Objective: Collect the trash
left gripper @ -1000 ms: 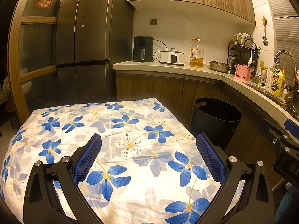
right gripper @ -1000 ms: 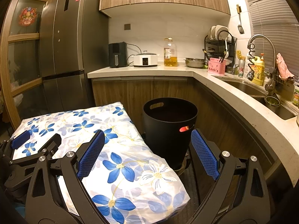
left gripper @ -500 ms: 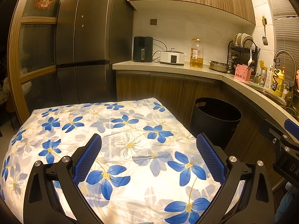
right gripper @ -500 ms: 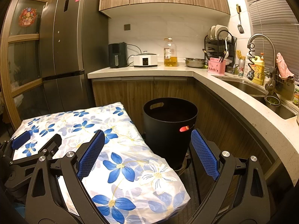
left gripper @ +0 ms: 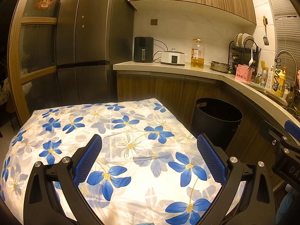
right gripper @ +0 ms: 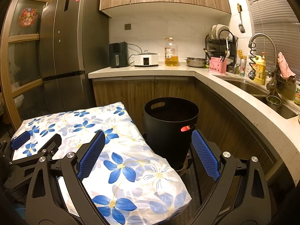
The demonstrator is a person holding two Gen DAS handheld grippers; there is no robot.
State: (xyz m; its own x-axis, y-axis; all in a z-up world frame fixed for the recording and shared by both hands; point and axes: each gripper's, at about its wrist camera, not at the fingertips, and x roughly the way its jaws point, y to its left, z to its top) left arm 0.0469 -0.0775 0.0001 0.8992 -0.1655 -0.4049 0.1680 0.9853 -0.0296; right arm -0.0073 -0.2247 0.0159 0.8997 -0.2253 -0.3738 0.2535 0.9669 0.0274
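A black round trash bin (right gripper: 171, 129) stands on the floor between the table and the counter cabinets; something red shows through its handle slot (right gripper: 185, 128). The same bin (left gripper: 217, 120) appears in the left wrist view, right of the table. My left gripper (left gripper: 149, 157) hovers open over the flower-print tablecloth (left gripper: 112, 142), nothing between its blue pads. My right gripper (right gripper: 148, 154) is open too, over the table's right corner, facing the bin. No loose trash shows on the cloth.
A wooden-front counter (right gripper: 215, 76) wraps the back and right, carrying an air fryer (right gripper: 118, 54), cooker, oil bottle (right gripper: 171, 52), dish rack and sink (right gripper: 251, 88). A tall fridge (left gripper: 84, 43) stands behind the table. Narrow floor lies between table and cabinets.
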